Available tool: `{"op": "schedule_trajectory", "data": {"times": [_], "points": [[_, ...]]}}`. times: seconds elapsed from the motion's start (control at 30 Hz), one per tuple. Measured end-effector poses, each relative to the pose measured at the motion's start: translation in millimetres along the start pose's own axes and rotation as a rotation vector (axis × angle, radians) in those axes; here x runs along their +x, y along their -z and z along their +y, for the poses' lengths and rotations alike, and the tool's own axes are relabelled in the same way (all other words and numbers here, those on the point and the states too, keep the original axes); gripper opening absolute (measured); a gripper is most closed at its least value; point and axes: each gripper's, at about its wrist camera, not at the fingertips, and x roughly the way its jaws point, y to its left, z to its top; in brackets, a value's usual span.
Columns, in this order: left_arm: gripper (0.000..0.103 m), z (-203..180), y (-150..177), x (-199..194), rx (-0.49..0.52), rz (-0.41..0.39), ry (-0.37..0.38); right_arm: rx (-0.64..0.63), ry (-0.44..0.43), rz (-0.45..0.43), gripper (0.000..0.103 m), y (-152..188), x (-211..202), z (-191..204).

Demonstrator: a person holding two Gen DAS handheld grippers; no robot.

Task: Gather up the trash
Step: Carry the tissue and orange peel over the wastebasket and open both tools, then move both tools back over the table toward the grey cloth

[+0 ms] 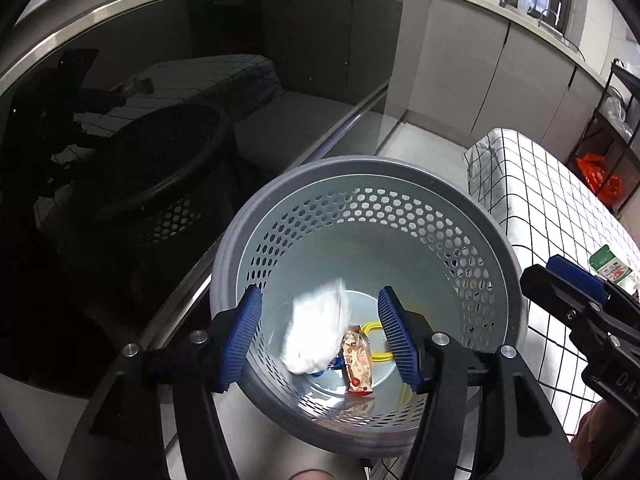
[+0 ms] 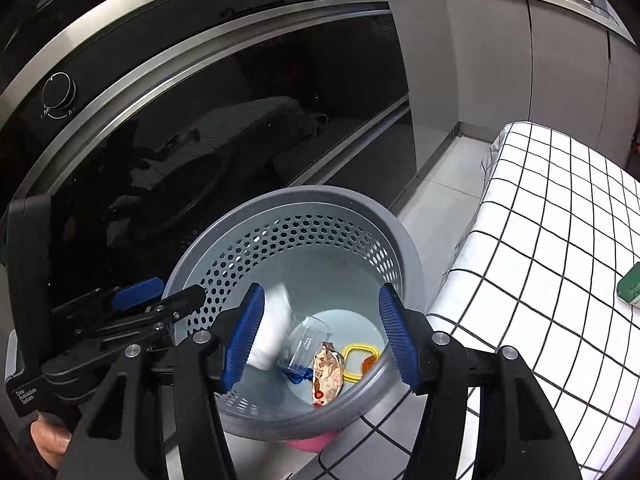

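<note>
Beside the oven (image 1: pixel 160 160), both claws gape over the bin (image 1: pixel 496 248); only right view shows a clear cup (image 2: pixel 306 340)

Both wrist cameras look steeply down from just above the round grey perforated plastic bin (image 1: pixel 472 216) (image 2: pixel 224 248). The left view sits nearer, over the bin's near rim; the right view sits slightly higher, toward the bin's right. Shared ground — the bin's interior, the glossy black glass appliance door (image 1: pixel 132 148) (image 2: pixel 248 120) behind it, and the white black-gridded cloth surface (image 1: pixel 552 196) (image 2: pixel 556 216) to its right.
</note>
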Motion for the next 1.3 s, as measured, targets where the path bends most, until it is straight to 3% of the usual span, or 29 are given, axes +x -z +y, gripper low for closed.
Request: {"op": "schedule_trajectory", "data": {"times": [0.37,0.57,0.8,1.03,1.3], "points": [[0.064,-13,5,-18,0.031,-0.054,-0.003,0.011,0.041,-0.009,0.057,25,-30,-15],[0.064,-35,12,-36,0.058,-0.083,0.030,0.048,0.117,-0.045,0.057,49,-73,-42],[0.064,-84,29,-66,0.138,-0.096,0.133,0.094,0.217,-0.098,0.057,73,-144,-89],[0.068,-142,44,-105,0.261,-0.163,0.181,0.135,0.320,-0.179,0.060,98,-218,-131],[0.074,-211,51,-130,0.331,-0.197,0.278,0.198,0.414,-0.223,0.062,123,-256,-179]]}}
